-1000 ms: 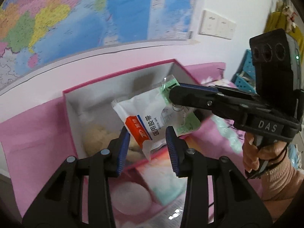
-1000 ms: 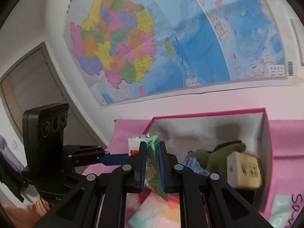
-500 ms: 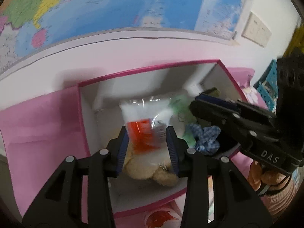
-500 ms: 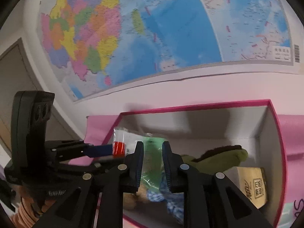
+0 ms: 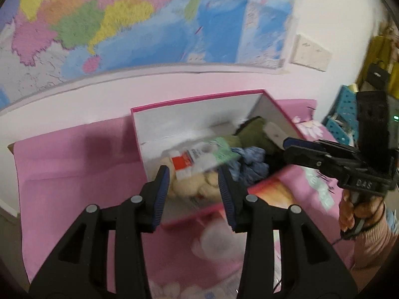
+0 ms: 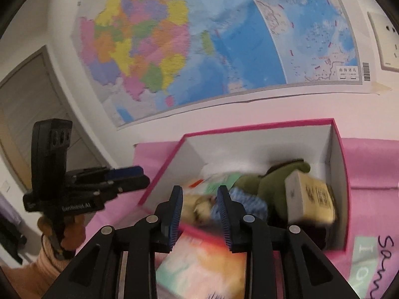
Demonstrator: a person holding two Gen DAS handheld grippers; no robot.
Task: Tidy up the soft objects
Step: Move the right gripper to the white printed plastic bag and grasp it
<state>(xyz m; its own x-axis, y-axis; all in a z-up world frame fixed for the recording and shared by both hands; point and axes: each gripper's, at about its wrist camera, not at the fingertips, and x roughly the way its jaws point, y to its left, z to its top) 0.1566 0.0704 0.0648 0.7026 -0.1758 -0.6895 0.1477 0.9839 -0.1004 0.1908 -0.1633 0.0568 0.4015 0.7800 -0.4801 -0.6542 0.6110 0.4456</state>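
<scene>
A white packet (image 5: 199, 155) with red and green print lies loose in the pink-rimmed box (image 5: 199, 98), on top of a beige plush (image 5: 184, 186); in the right wrist view the packet (image 6: 217, 183) is blurred. My left gripper (image 5: 193, 186) hangs over the box's near wall, its jaws opening with nothing between them. My right gripper (image 6: 199, 209) is likewise opening and empty, just short of the box (image 6: 261, 124). Each is visible in the other's view: the right gripper (image 5: 289, 149) at the box's right side, the left gripper (image 6: 142, 175) at its left.
The box also holds a green plush (image 6: 274, 177), blue cloth (image 6: 247, 199) and a beige carton (image 6: 311, 196). It stands on a pink cloth (image 5: 74, 162) against a wall with a map. A colourful booklet (image 6: 199, 261) lies in front. A person's hand (image 5: 354, 214) grips the right tool.
Both grippers held the packet above the box; they have let go, and it now lies inside on the plush. Both grippers have drawn back toward the box's near side.
</scene>
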